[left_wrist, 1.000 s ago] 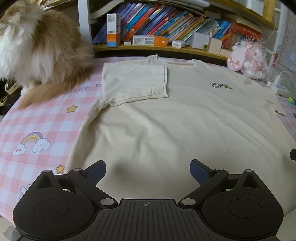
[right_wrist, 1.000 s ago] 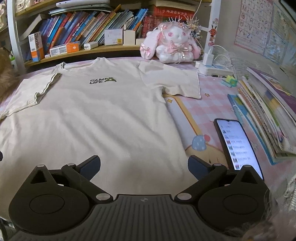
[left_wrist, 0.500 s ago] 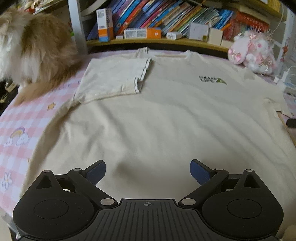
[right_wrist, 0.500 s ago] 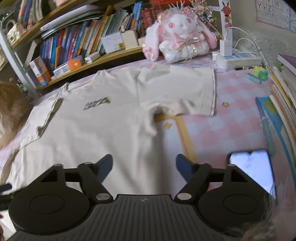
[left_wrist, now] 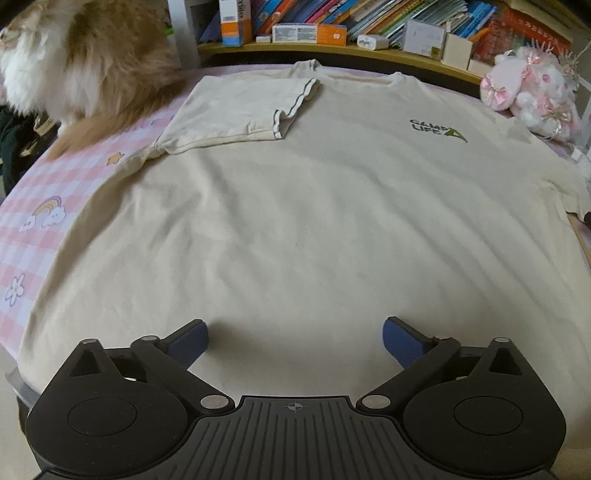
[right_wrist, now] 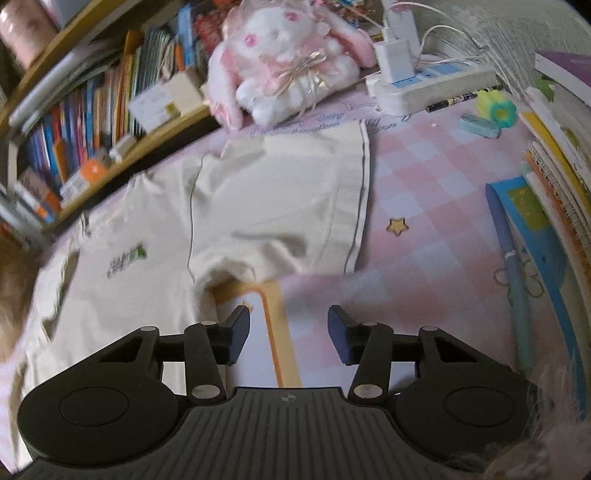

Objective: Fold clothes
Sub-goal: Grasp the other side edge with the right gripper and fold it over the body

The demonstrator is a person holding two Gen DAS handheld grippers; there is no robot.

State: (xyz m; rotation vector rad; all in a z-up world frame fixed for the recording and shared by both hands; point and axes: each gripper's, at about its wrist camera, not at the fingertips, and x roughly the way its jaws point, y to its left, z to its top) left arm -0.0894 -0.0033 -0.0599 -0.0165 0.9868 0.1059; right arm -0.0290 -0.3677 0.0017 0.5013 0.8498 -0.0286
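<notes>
A cream T-shirt with a small chest logo lies face up on the pink checked cloth. Its one sleeve is folded in over the chest. The other sleeve lies spread out flat in the right wrist view. My left gripper hangs open over the lower part of the shirt, nothing between its blue pads. My right gripper is over the pink cloth just below the spread sleeve and beside the shirt's side edge. Its jaws are closing with nothing between them.
A fluffy orange and white cat sits at the shirt's upper left. A pink plush rabbit, a power strip, stacked books and a blue pen crowd the right side. A bookshelf runs along the back.
My right gripper swung right and forward off the shirt body toward the spread sleeve, rolling, and its jaws narrowed; the phone left its view. My left gripper drifted right over the shirt, staying open.
</notes>
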